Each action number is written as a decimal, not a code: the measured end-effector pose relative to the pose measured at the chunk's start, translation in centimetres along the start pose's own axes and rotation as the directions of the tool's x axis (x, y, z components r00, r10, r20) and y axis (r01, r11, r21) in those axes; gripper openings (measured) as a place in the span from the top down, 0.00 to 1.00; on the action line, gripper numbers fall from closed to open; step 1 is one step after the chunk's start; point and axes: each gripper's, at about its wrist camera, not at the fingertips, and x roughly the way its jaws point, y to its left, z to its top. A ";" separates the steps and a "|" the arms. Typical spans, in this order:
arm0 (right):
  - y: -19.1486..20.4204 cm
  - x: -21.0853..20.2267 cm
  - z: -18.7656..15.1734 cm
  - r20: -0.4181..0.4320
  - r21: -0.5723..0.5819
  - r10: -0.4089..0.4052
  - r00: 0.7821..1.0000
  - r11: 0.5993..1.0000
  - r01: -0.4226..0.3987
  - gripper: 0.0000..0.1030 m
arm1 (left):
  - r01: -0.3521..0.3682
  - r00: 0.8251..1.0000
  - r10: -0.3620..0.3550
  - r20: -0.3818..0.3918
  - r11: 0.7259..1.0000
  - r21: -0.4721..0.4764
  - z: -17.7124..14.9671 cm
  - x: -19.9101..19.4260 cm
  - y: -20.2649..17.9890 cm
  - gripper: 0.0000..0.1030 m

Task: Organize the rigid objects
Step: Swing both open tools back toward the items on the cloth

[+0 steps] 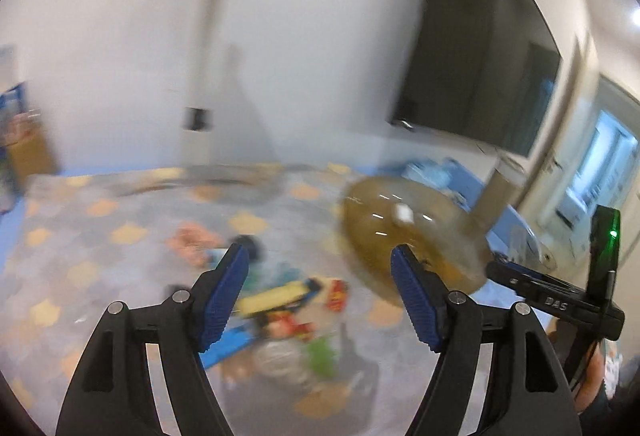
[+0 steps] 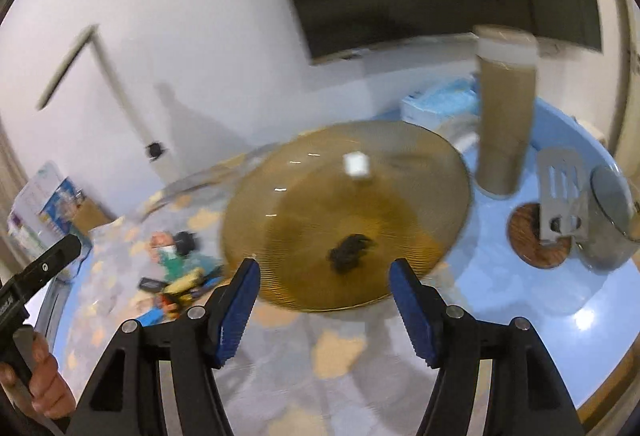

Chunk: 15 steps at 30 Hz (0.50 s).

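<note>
Spreading across both views is a round bench (image 2: 520, 300) with a pale blue rim and a grey cloth patterned with orange shapes. On it the largest thing is an amber ribbed glass plate (image 2: 348, 212), which holds a small dark lump (image 2: 350, 252) near its middle and bears a small white sticker (image 2: 356, 164) whose print is too blurred to read. Behind the plate to the right stands a tall brown cylindrical canister (image 2: 506, 112) with a pale band near its top, upright. Further right a grey metal pot (image 2: 612, 224) sits at the bench edge, with a slotted metal spatula (image 2: 562, 196) lying over a round wooden coaster (image 2: 538, 236) just beside it. A blue and white box (image 2: 438, 104) lies behind the plate. Left of the plate is a blurred heap of small toys (image 1: 288, 300), among them yellow, red and green pieces. The left hand-held gripper (image 1: 320, 272) stands apart with nothing between its pads, above the toys; the right hand-held gripper (image 2: 324, 286) stands apart too, empty, at the plate's near edge. On the right one's side, in the left view, the letters "DAS" can be read.
</note>
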 end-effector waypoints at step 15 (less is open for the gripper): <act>12.9 3.0 -7.5 -0.156 -0.219 0.148 0.977 0.959 -0.180 0.21 | -0.258 0.966 0.252 -0.061 0.916 -0.306 -9.0 -7.6 15.7 0.30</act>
